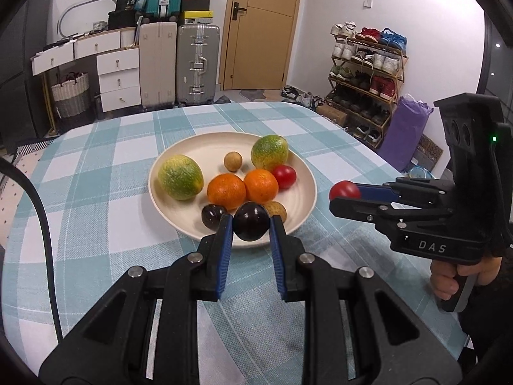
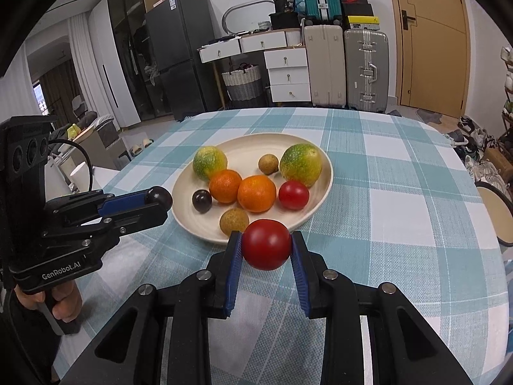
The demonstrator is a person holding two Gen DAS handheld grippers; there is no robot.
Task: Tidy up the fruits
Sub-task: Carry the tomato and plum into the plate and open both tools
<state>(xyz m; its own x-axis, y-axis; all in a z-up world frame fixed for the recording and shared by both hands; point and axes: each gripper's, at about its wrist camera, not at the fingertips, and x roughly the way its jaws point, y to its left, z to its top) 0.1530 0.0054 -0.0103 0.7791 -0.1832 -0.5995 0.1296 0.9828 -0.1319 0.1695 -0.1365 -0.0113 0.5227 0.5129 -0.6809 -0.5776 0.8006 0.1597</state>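
Nearest each lens sit the black linkages and blue pads, and both pairs of tongs are loaded. Left tongs pinch a dark plum between the pads, hanging over the near rim of the cream plate. Right tongs clamp a red tomato, held just short of the plate's near edge, over the checked surface.

Both fruits are round, so no long axis matters; what counts is which way their partners lie. Just left of the held plum, a second dark plum rests on the plate, nearly touching the left pad. A second tomato lies beyond the held tomato and slightly right, on the right side of the plate. So each hand looks to be nearer its own match: left for plums, right for tomatoes.

Past those, two oranges sit touching at the plate's centre, with a small tan fruit at the near edge and another farther back. Two green-yellow citrus fruits lie at the far left and far right of the plate.

My judgement is that each held fruit likely goes down beside its twin, a short forward reach with little crossing.
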